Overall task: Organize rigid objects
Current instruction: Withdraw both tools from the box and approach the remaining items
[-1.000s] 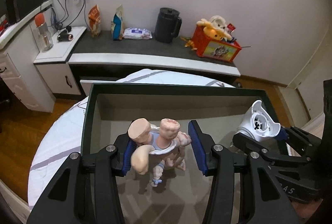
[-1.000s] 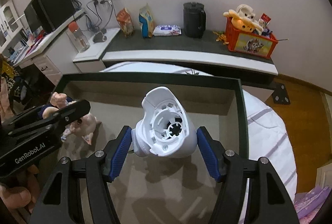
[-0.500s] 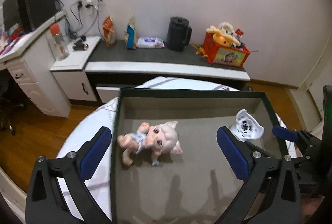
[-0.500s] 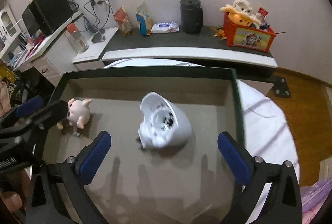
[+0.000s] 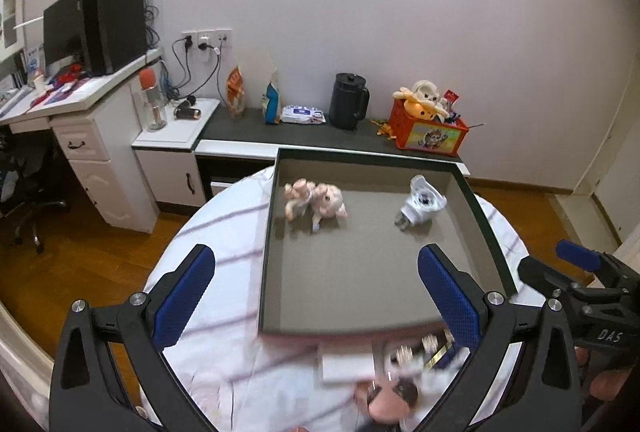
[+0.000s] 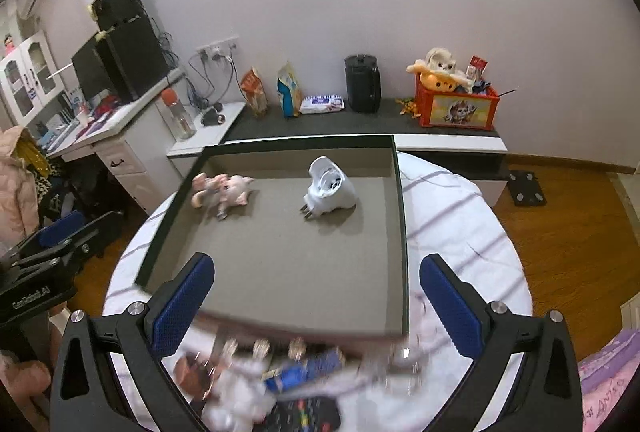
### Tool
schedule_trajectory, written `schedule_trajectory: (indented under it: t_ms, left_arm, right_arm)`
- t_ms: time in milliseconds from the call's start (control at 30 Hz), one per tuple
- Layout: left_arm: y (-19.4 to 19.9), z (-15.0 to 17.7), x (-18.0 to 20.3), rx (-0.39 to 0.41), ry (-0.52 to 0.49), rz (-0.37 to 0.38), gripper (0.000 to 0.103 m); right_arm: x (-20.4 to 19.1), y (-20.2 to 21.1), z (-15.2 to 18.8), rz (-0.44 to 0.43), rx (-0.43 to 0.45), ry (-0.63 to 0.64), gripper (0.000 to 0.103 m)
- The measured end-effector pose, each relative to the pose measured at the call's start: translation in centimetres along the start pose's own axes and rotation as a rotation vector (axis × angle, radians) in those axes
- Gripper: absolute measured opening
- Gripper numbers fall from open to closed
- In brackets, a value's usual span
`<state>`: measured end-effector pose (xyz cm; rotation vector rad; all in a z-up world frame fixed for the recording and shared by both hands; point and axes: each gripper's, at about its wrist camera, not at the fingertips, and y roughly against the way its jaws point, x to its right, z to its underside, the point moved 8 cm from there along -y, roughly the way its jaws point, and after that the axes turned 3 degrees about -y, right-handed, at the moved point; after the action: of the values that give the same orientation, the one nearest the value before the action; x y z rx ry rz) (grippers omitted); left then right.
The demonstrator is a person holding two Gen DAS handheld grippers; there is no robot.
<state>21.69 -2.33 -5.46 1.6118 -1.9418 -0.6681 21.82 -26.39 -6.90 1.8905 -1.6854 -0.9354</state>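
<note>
Two toys sit in my tray (image 5: 486, 232); both grippers (image 5: 316, 296) (image 6: 316, 298) gape empty, so I'll pick one blurred table piece squarely.

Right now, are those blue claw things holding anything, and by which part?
Nothing is held. The left gripper and right gripper both stand open and empty. The pink doll and white plug adapter lie loose in the tray.
</note>
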Motion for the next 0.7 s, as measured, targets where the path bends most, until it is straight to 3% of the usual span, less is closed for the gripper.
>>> schedule_trajectory:
  t_ms: [267, 700]
  left_arm:
    - [5.4, 4.4, 0.5, 0.017, 0.001, -0.020, 0.103]
    - [10.0, 10.6, -0.2, 0.004, 0.040, -0.027, 0.103]
  right_arm:
    - [-1.1, 6.0, 3.5, 0.018, 0.070, 0.009, 0.103]
    - [-1.7, 10.8, 8.6, 0.029, 0.102, 0.001, 0.103]
